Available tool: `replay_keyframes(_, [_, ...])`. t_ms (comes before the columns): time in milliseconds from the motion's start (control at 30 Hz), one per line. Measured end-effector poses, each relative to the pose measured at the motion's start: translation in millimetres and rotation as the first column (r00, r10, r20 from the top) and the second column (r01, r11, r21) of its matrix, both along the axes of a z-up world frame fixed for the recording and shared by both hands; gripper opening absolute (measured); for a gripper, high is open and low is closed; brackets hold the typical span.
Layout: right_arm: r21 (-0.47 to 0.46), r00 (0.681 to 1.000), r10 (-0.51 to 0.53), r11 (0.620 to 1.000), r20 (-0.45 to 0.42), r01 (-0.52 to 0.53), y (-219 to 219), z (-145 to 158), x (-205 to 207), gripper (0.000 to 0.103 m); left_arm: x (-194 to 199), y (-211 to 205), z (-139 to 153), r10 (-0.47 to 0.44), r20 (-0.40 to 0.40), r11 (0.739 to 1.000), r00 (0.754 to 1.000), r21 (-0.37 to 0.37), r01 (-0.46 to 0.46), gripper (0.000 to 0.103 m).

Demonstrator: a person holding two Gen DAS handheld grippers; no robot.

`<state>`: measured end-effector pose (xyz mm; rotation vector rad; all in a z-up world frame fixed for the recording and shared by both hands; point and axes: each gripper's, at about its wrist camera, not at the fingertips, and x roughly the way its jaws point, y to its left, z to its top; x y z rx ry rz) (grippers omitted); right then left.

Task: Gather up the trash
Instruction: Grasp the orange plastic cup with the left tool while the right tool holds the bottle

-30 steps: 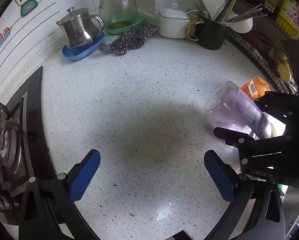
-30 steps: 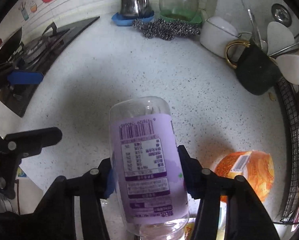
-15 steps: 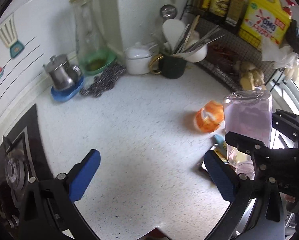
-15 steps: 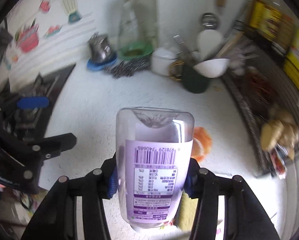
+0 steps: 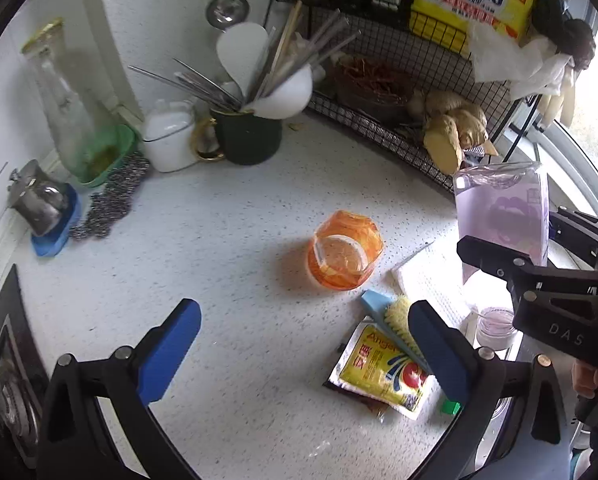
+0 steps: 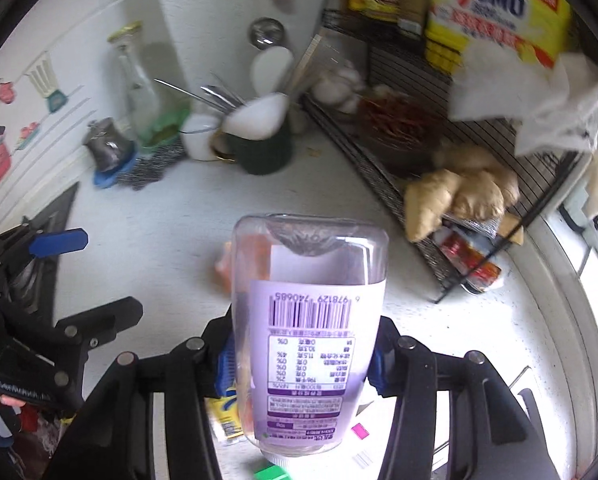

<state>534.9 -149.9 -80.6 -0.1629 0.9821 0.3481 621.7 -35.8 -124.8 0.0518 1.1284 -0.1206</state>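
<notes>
Two views, and we take them in turn.

Left wrist view:
- Left gripper [image 5: 305,344]: we see its blue pads spread wide, nothing between them, above bare counter [image 5: 203,240].
- Open room: we find the widest free stretch in the counter's middle and left, from the pads up to the mug [image 5: 247,140].
- Cup [image 5: 345,254]: orange, lying on the counter with its mouth toward us, apart from everything else.
- Right edge clutter: a brush [image 5: 391,326] overlaps a yellow packet [image 5: 383,376], with a white cloth [image 5: 431,276] just beside.
- Back edge: a wire rack [image 5: 399,132] with ginger [image 5: 455,128] hems the far right; a kettle [image 5: 39,204] and scrubber [image 5: 111,196] line the left wall.
- Bottle [image 5: 503,212]: we see it lifted off the counter at the right, bottom up, in the right gripper.

Right wrist view:
- Right gripper [image 6: 301,360]: we see its pads pressed on both sides of the purple-labelled bottle [image 6: 311,332], cap pointing down toward us.
- Bottle's place: in the air over the counter [image 6: 171,220], near the rack's [image 6: 383,184] lower corner.
- Open room: we see clear surface to the left, bounded by the stove [image 6: 55,224] edge and the left gripper [image 6: 59,240].
</notes>
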Motion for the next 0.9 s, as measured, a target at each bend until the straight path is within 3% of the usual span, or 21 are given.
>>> replay_keyframes(367, [-0.042,0.999,-0.031,0.999,-0.018,0.031,-19.1,-38.3,32.6,0.048,50.2,-22.1,-61.2,-0.035,-0.071,0.999,0.997,0.026,0.037,0.101])
replay_keyframes(667, [-0.03,0.998,-0.05,0.998,-0.045,0.049,-21.4,-50.1,50.8,0.048,77.9,-31.0,-93.0,-0.072,-0.101,0.997,0.992,0.025,0.075,0.083])
replay_keyframes(733, [-0.028,0.998,-0.048,0.999,-0.047,0.047,-22.6,-52.0,51.2,0.048,80.2,-33.3,-93.7,-0.083,-0.087,0.996,0.993,0.017,0.085,0.067])
replay_keyframes(900, [-0.024,0.997,-0.049,0.999,-0.058,0.048,-24.4,-55.9,53.1,0.048,78.7,-35.3,-92.8,-0.095,-0.069,0.994,0.993,0.05,0.099,0.063])
